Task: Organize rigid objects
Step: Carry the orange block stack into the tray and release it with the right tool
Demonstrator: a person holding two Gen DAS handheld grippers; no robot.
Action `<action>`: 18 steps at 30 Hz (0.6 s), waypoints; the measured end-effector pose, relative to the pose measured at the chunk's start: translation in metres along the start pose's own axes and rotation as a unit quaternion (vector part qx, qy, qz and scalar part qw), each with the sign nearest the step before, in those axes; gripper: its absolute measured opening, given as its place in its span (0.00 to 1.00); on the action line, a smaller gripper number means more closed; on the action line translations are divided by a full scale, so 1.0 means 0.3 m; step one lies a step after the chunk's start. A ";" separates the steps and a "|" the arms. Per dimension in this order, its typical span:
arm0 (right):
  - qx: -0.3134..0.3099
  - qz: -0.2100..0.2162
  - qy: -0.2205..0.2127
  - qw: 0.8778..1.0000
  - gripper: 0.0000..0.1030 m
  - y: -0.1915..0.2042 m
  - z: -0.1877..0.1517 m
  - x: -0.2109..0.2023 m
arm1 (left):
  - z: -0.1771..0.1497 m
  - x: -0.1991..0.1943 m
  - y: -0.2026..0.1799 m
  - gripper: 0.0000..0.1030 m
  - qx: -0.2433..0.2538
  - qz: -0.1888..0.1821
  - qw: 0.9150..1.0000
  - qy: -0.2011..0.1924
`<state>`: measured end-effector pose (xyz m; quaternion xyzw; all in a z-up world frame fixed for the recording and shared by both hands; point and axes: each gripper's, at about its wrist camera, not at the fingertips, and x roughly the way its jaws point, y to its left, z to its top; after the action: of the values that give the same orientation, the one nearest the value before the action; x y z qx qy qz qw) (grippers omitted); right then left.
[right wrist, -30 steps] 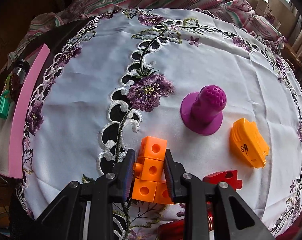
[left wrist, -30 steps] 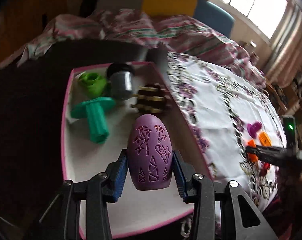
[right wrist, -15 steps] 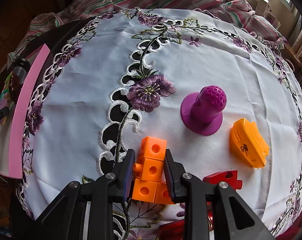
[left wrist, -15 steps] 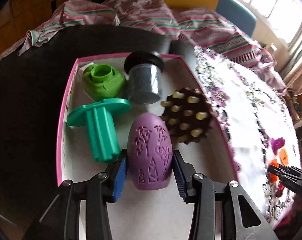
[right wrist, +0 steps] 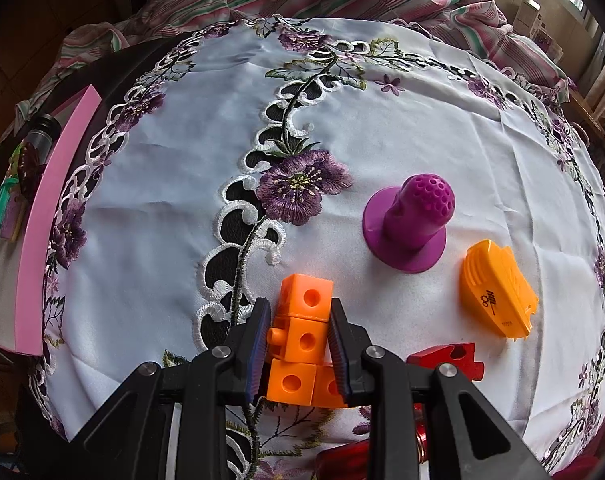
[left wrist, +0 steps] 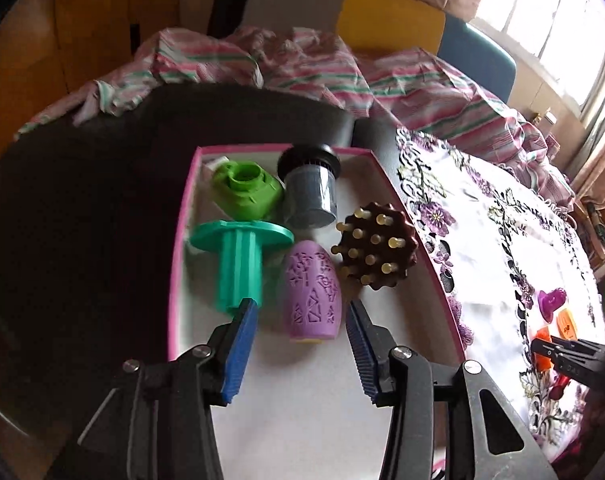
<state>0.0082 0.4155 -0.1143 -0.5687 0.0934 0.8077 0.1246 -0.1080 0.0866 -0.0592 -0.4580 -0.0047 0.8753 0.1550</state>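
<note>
In the left wrist view a purple patterned egg (left wrist: 311, 292) lies on the white floor of the pink-rimmed box (left wrist: 178, 248), between a teal spool (left wrist: 240, 264) and a brown studded disc (left wrist: 376, 246). My left gripper (left wrist: 300, 308) straddles the egg's near end. Its jaws are opening, and both blue pads stand clear of the egg. In the right wrist view my right gripper (right wrist: 300, 316) is shut on a stack of orange cube blocks (right wrist: 306, 296) that rests on the embroidered white cloth (right wrist: 162, 208).
A green fitting (left wrist: 246, 188) and a grey cylinder with a black cap (left wrist: 310, 192) fill the box's far end. On the cloth are a magenta peg (right wrist: 412, 224), an orange shell-shaped piece (right wrist: 496, 288) and a red piece (right wrist: 446, 358). Striped fabric lies bunched behind.
The left gripper carried the purple egg further over the box, then let go; its pads have spread and the egg now lies on the box floor. The right gripper has not moved.
</note>
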 end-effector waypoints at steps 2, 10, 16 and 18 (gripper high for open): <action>-0.002 -0.001 0.000 1.000 0.27 0.001 0.007 0.007 | -0.013 -0.043 -0.001 0.46 0.003 0.008 1.000 -0.016; -0.004 -0.002 -0.002 1.000 0.27 0.011 0.001 0.002 | -0.044 -0.149 0.006 0.46 0.009 0.020 0.999 -0.045; -0.006 -0.003 -0.002 1.000 0.27 0.017 -0.001 -0.001 | -0.073 -0.172 0.027 0.46 0.004 0.025 0.999 -0.042; -0.007 -0.004 -0.003 1.000 0.27 0.020 -0.012 -0.011 | -0.083 -0.171 0.034 0.46 0.001 0.025 0.999 -0.038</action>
<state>0.0106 0.4085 -0.1124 -0.5675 0.0855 0.8095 0.1239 -0.0635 0.0594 -0.0340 -0.4242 0.0019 0.8957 0.1332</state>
